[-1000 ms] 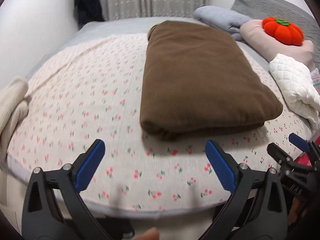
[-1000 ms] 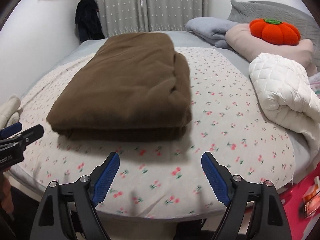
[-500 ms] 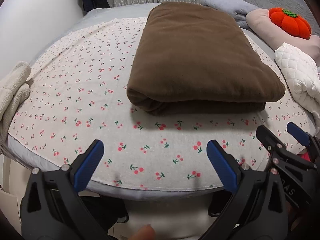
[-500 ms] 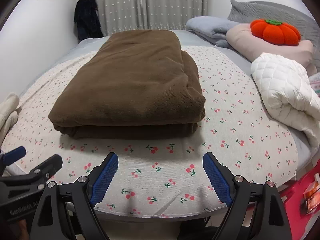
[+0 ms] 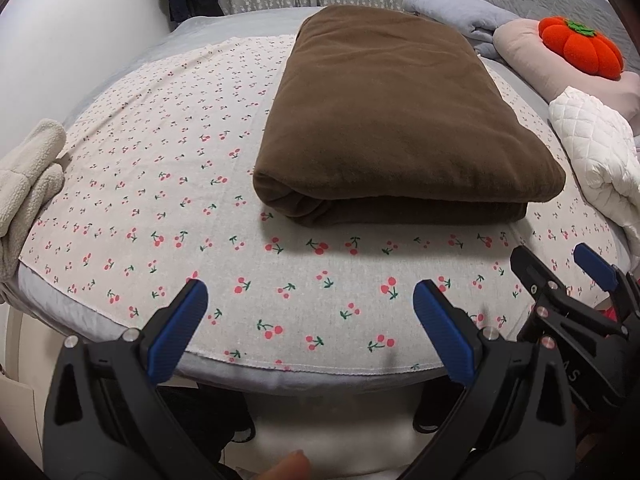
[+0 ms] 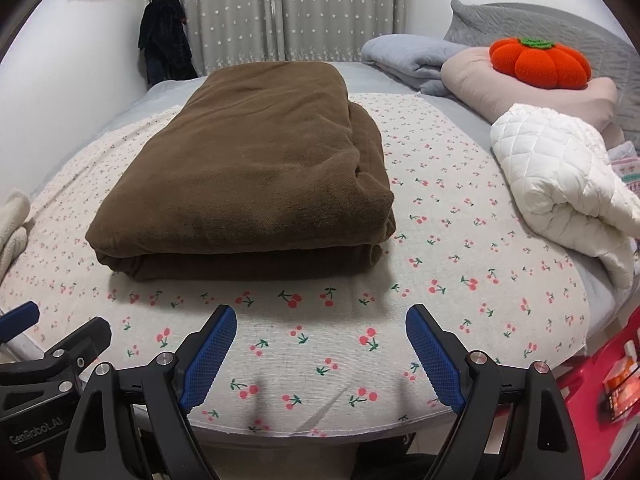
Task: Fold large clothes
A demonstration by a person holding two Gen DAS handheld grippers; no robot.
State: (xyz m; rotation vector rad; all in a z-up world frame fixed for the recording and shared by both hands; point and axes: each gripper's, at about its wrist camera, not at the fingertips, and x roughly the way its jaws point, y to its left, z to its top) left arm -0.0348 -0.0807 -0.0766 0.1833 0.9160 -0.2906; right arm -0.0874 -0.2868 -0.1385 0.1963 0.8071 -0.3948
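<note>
A brown garment (image 5: 400, 120) (image 6: 252, 184) lies folded into a thick rectangle on the cherry-print sheet (image 5: 160, 208) (image 6: 460, 264) that covers the bed. My left gripper (image 5: 310, 308) hangs open over the sheet's near edge, short of the garment's folded front, with nothing between its blue pads. My right gripper (image 6: 320, 336) is open too, above the same edge and empty. Each gripper shows at the side of the other's view: the right gripper (image 5: 560, 276) at the lower right of the left wrist view, and the left gripper (image 6: 60, 328) at the lower left of the right wrist view.
A white quilted blanket (image 6: 560, 184) lies rolled at the right. Behind it are a pink pillow (image 6: 520, 84) with an orange pumpkin cushion (image 6: 540, 62), and a grey blanket (image 6: 408, 56). Cream fleece cloth (image 5: 28, 184) hangs at the bed's left edge. A fingertip (image 5: 288, 466) shows below.
The left gripper has drawn back and sunk a little, so the bed's near edge now lies under its fingers. The right gripper has stayed put. Both remained open.
</note>
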